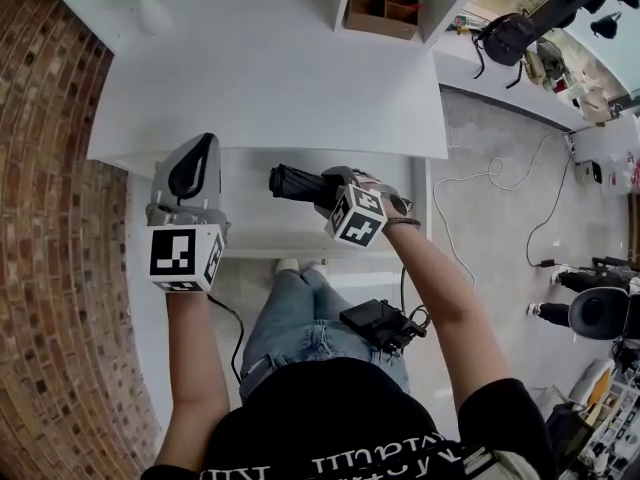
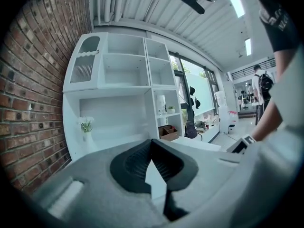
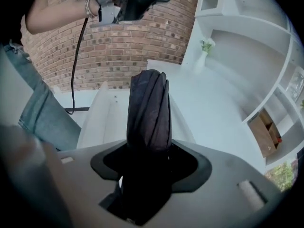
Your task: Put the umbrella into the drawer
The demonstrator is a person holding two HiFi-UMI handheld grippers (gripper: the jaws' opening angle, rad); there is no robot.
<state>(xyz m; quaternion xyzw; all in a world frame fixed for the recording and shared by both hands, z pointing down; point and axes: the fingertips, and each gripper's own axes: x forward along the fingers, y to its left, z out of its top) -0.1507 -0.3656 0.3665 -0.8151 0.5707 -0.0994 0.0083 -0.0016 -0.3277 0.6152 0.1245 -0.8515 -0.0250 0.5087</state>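
My right gripper (image 1: pixel 322 190) is shut on a folded dark umbrella (image 1: pixel 293 182), which points left over the open white drawer (image 1: pixel 250 230) under the desk's front edge. In the right gripper view the umbrella (image 3: pixel 149 106) sticks out from between the jaws, with the drawer (image 3: pixel 100 122) below and beyond it. My left gripper (image 1: pixel 193 166) hovers over the drawer's left end, apart from the umbrella. Its pads (image 2: pixel 135 163) meet at the tip with nothing between them. The right gripper view also catches the left gripper (image 3: pixel 128 4) at the top.
A white desk (image 1: pixel 270 78) lies behind the drawer, with a vase of flowers (image 1: pixel 140 3) at its back left and a brown box (image 1: pixel 385 6) in the shelf unit. A brick wall (image 1: pixel 50 218) runs along the left. Cables (image 1: pixel 500 183) trail on the floor at right.
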